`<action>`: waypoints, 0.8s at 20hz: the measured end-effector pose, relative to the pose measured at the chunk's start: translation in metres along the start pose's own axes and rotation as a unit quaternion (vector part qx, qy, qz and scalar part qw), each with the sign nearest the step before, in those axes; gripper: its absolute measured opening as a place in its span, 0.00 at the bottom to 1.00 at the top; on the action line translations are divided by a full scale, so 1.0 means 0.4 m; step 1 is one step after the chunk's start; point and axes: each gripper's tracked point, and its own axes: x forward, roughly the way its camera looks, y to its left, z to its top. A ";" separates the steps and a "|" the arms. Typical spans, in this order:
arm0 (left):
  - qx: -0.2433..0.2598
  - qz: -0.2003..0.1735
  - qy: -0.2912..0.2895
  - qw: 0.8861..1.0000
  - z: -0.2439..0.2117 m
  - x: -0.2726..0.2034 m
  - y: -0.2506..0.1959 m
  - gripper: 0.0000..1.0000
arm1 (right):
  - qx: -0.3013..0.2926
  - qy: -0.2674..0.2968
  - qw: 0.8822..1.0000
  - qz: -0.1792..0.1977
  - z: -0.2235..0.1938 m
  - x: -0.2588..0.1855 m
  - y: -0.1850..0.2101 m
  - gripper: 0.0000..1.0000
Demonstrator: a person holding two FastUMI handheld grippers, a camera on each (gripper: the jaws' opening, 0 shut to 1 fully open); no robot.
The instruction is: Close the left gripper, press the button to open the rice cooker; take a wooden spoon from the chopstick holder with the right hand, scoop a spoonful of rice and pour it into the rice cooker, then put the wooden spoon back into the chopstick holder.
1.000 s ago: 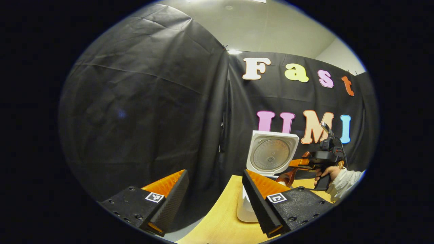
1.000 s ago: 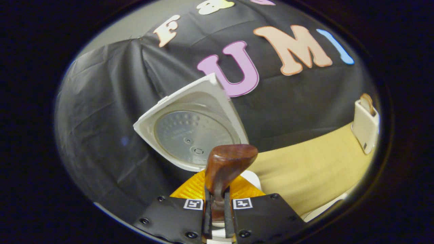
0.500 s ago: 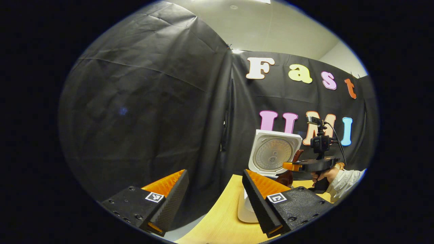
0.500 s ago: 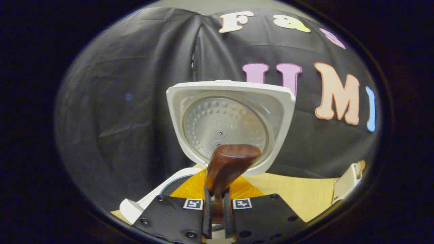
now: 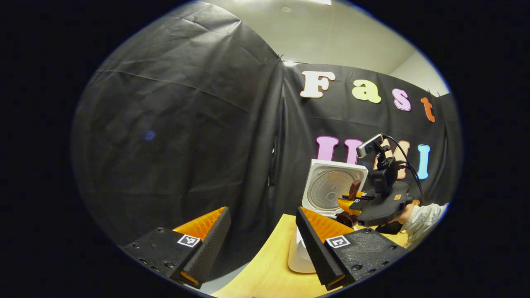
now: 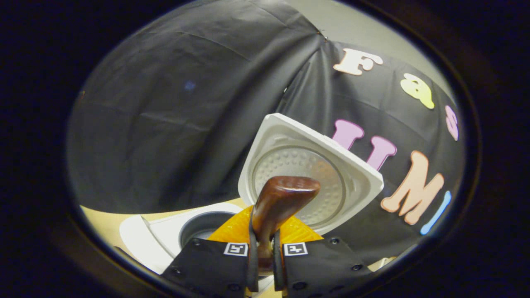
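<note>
The right gripper (image 6: 261,265) is clenched on the wooden spoon (image 6: 276,207), tilting it over the rice cooker (image 6: 215,225) — presumably to tip rice into the pot. The lid (image 6: 308,176) stands up behind. The left gripper (image 5: 263,244) hangs spread, parked aside — out of the way.
</note>
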 end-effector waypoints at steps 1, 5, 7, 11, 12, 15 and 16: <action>-0.001 -0.001 0.000 1.000 0.000 0.000 -0.001 0.91 | 0.005 -0.003 1.000 0.002 0.007 -0.007 0.002 0.16; 0.002 -0.012 -0.006 1.000 0.012 0.001 -0.013 0.91 | 0.105 0.010 0.994 0.016 0.012 -0.024 -0.038 0.18; 0.009 -0.019 -0.009 1.000 0.027 -0.001 -0.027 0.91 | 0.160 0.013 0.987 0.015 0.013 -0.043 -0.081 0.18; 0.013 -0.037 -0.015 0.999 0.045 0.038 -0.103 0.91 | 0.231 0.015 0.973 0.008 -0.005 -0.094 -0.171 0.17; 0.015 -0.043 -0.017 0.999 0.049 0.043 -0.119 0.93 | 0.244 0.016 0.970 0.005 -0.014 -0.109 -0.192 0.17; 0.019 -0.061 -0.019 0.998 0.057 0.049 -0.171 0.94 | 0.278 0.019 0.960 -0.003 -0.055 -0.155 -0.254 0.17; 0.020 -0.067 -0.021 0.997 0.061 0.054 -0.189 0.94 | 0.287 0.020 0.958 -0.008 -0.068 -0.173 -0.280 0.17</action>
